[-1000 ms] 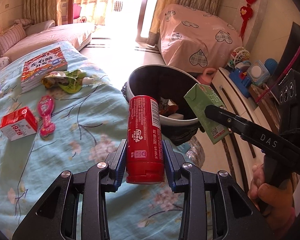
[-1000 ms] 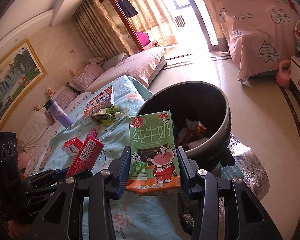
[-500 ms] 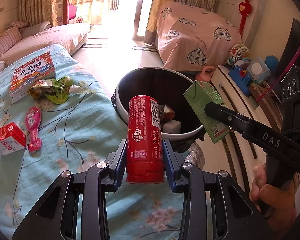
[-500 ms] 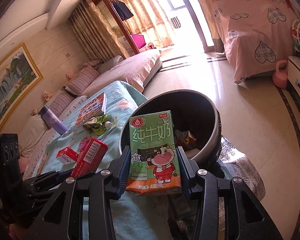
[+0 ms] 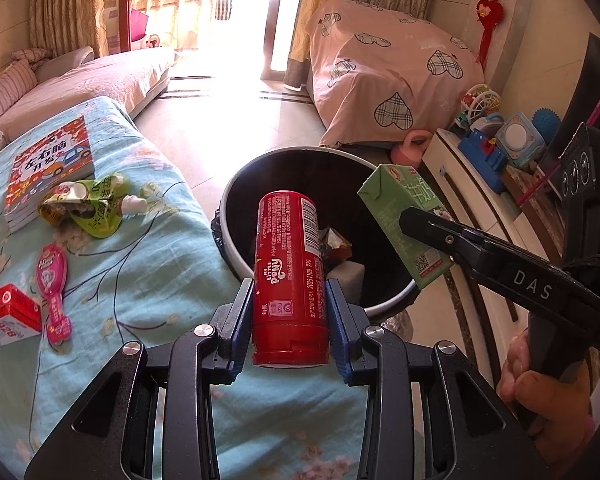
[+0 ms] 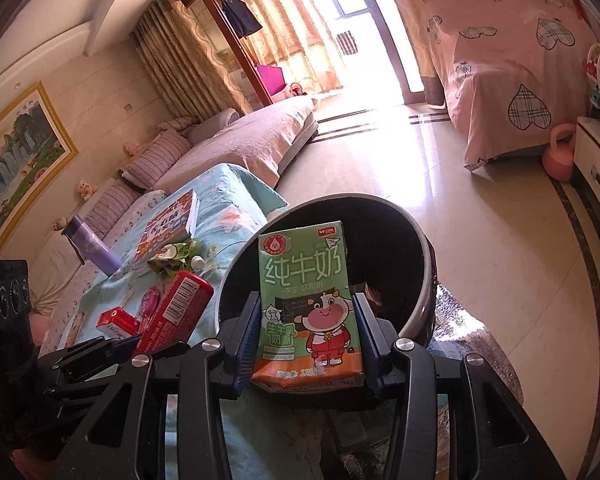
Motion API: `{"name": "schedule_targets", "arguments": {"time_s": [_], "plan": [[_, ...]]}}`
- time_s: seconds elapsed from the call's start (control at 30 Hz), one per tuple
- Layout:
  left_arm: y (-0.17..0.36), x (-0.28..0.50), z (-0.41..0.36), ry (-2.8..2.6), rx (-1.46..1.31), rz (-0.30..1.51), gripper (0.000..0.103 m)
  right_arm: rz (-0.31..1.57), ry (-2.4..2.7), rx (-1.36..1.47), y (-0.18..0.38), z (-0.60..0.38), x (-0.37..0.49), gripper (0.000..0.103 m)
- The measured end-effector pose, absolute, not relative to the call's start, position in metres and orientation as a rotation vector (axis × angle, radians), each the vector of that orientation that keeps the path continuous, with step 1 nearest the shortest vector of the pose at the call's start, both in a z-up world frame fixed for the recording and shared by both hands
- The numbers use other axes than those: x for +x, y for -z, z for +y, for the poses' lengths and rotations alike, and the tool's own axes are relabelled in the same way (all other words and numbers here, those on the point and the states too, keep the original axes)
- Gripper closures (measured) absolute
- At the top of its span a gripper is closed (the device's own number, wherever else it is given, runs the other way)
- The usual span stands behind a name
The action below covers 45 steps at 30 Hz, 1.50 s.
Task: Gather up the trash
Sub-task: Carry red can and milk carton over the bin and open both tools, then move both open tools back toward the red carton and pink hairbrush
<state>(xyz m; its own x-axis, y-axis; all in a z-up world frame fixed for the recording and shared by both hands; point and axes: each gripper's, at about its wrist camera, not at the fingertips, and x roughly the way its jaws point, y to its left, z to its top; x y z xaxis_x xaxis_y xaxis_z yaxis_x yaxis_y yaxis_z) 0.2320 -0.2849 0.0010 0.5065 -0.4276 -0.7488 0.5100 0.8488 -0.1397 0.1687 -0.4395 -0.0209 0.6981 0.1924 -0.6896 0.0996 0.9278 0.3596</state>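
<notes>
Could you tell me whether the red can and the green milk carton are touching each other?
Apart. The left wrist view shows the red can and the green milk carton with the dark bin interior visible between them.

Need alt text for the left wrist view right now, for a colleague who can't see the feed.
The left claw grips a red cylindrical snack can upright before a round black trash bin. To its right, the right claw holds a green milk carton over the bin's rim.

- The left claw (image 5: 290, 320) tilts downward, its blue pads clamped on a red tube (image 5: 290, 276).
- The right claw (image 6: 306, 336) tilts likewise, gripping a green carton (image 6: 306, 300).
- A bare hand (image 5: 548, 396) grasps the right handle.
</notes>
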Motion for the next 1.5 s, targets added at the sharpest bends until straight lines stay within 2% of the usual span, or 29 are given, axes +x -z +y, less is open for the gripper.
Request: {"name": "schedule_targets", "arguments": {"time_s": [1.0, 1.1, 1.17, 1.23, 1.4, 1.47, 1.5], "plan": [[0.005, 0.267, -0.306, 0.585, 0.131, 0.916, 0.068, 0.848, -0.009, 0.347, 0.027, -0.449, 0.201, 0.058], [0.006, 0.267, -0.302, 0.586, 0.115, 0.921, 0.065, 0.846, -0.007, 0.376, 0.028, -0.454, 0.202, 0.055], [0.004, 0.263, -0.298, 0.587, 0.107, 0.911, 0.054, 0.843, -0.003, 0.391, 0.027, -0.457, 0.201, 0.052], [0.002, 0.257, -0.292, 0.580, 0.104, 0.891, 0.053, 0.833, -0.005, 0.405, 0.026, -0.459, 0.197, 0.043], [0.002, 0.241, -0.268, 0.555, 0.065, 0.883, 0.049, 0.812, -0.016, 0.421, 0.019, -0.454, 0.185, 0.037], [0.005, 0.234, -0.254, 0.529, 0.046, 0.889, 0.046, 0.803, -0.027, 0.426, 0.015, -0.450, 0.180, 0.029], [0.007, 0.231, -0.247, 0.523, 0.037, 0.894, 0.046, 0.797, -0.033, 0.429, 0.013, -0.447, 0.177, 0.022]]}}
